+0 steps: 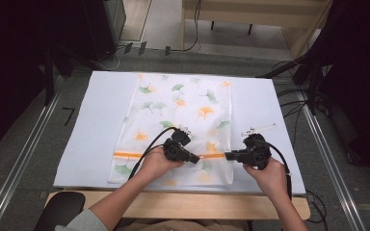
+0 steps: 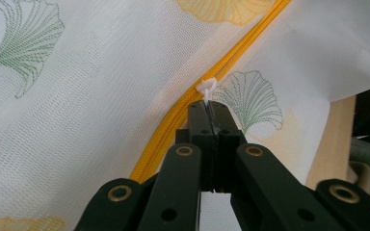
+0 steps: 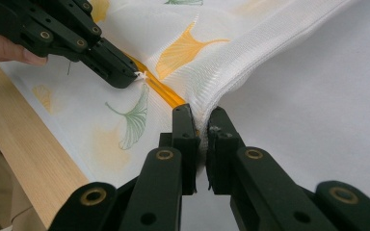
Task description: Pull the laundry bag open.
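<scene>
A white mesh bag printed with green and orange ginkgo leaves lies flat on the table, an orange zipper running across its near end. My left gripper is shut on the white zipper pull, partway along the zipper. My right gripper points left and is shut on the bag's right edge where the zipper ends. The left gripper also appears in the right gripper view, pinching the pull.
The bag rests on a white tabletop with a wooden front edge. A small white clip-like piece lies on the table just beyond my right gripper. Dark stands and cables surround the table.
</scene>
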Action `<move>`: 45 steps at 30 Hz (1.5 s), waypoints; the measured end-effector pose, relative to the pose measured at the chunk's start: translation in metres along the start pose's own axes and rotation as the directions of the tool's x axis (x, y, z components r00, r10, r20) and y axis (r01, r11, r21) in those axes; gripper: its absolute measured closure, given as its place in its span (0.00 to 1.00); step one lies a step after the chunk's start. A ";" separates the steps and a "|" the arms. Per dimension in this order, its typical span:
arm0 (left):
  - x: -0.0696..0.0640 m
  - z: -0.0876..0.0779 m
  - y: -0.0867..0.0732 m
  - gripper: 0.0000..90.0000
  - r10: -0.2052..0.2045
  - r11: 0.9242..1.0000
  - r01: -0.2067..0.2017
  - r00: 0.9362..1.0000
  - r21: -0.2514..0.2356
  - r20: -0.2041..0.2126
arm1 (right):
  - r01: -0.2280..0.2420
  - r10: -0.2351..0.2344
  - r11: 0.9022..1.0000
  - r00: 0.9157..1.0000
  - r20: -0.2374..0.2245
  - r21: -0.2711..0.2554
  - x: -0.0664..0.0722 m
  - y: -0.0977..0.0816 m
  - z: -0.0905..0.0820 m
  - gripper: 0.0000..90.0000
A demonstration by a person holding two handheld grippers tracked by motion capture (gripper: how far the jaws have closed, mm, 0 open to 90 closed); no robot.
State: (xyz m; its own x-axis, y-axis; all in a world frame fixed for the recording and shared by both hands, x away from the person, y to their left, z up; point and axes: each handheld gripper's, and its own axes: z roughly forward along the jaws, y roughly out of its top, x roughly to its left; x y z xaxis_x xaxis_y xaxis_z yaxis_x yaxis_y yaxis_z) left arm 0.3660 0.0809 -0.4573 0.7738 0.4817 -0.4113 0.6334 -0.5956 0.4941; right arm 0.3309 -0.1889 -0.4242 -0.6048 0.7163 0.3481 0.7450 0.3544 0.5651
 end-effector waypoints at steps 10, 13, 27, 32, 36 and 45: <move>0.003 -0.008 -0.003 1.00 -0.021 1.000 0.021 1.000 -0.003 0.008 | -0.001 0.001 1.000 1.000 0.007 0.006 -0.002 0.000 0.001 0.96; 0.004 -0.011 -0.004 1.00 -0.026 1.000 0.026 1.000 0.002 0.001 | -0.001 0.001 1.000 1.000 0.009 0.007 -0.002 0.000 0.000 0.96; 0.009 -0.014 -0.010 1.00 -0.040 0.999 0.040 0.999 0.002 -0.007 | 0.005 -0.005 1.000 1.000 0.007 0.014 -0.004 -0.001 -0.001 0.96; 0.010 -0.015 -0.011 1.00 -0.055 0.998 0.055 0.998 -0.007 0.006 | 0.001 -0.001 1.000 1.000 0.005 0.014 -0.004 0.000 -0.001 0.96; 0.011 -0.015 -0.011 1.00 -0.056 0.998 0.056 0.998 -0.006 0.007 | -0.005 0.005 1.000 1.000 0.000 0.016 -0.005 0.000 0.000 0.96; 0.010 -0.016 -0.011 1.00 -0.049 0.999 0.049 0.999 -0.010 0.008 | 0.002 -0.002 1.000 1.000 -0.002 0.016 -0.005 -0.001 -0.001 0.96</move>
State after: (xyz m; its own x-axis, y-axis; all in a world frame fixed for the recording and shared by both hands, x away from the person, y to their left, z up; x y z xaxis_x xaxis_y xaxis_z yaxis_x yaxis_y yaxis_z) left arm 0.3673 0.1026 -0.4544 0.7420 0.5049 -0.4410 0.6703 -0.5652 0.4809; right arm 0.3327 -0.1936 -0.4255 -0.6064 0.7146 0.3486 0.7485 0.3652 0.5535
